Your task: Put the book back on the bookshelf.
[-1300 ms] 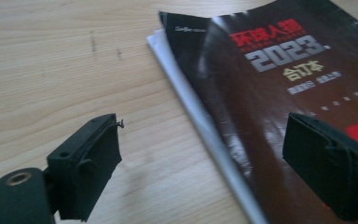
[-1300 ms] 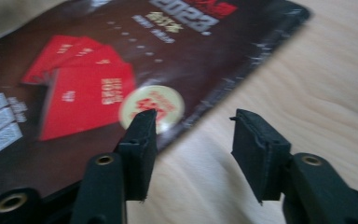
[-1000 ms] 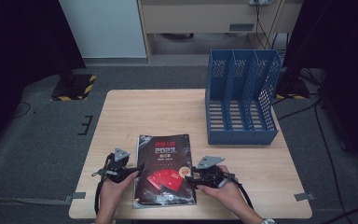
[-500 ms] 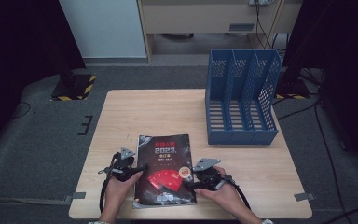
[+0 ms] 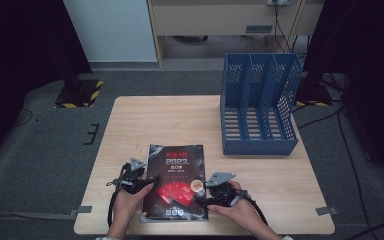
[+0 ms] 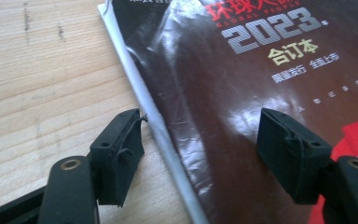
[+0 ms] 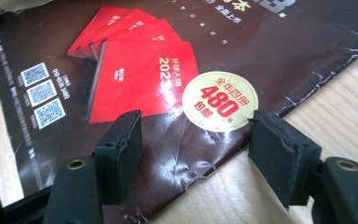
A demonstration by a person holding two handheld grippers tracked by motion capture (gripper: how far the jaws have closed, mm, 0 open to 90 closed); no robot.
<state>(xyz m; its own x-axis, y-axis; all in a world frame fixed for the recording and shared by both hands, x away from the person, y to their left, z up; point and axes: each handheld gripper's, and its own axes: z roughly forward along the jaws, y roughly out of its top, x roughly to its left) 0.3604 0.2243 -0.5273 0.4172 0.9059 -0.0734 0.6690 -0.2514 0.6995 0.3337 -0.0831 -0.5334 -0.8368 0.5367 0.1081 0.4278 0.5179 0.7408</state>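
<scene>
Both grippers have shifted only slightly along the book's sides since a second ago, and the right gripper (image 5: 206,196) has just been opening its jaws; the last half second shows them steady. We see in the right gripper view that its jaws now stand well apart astride the book's (image 7: 242,42) right edge, one over the cover near the round sticker (image 7: 220,101), the other over bare bench (image 7: 335,112), pads not pressing on anything. Our left gripper (image 5: 147,181) has eased its jaws in a little and sits the same way on the other side: in the left gripper view one jaw is over the wood, the other over the cover, the white spine (image 6: 165,140) between them, nothing clamped

So we judge no grip is made yet; both grippers are lined up to close on the edges and lift. The book (image 5: 176,182) lies flat at the near edge of the bench (image 5: 180,120), between our hands. Farther off, at the right, the blue file rack (image 5: 258,105) stands empty, well apart from the book, the likely place for it
</scene>
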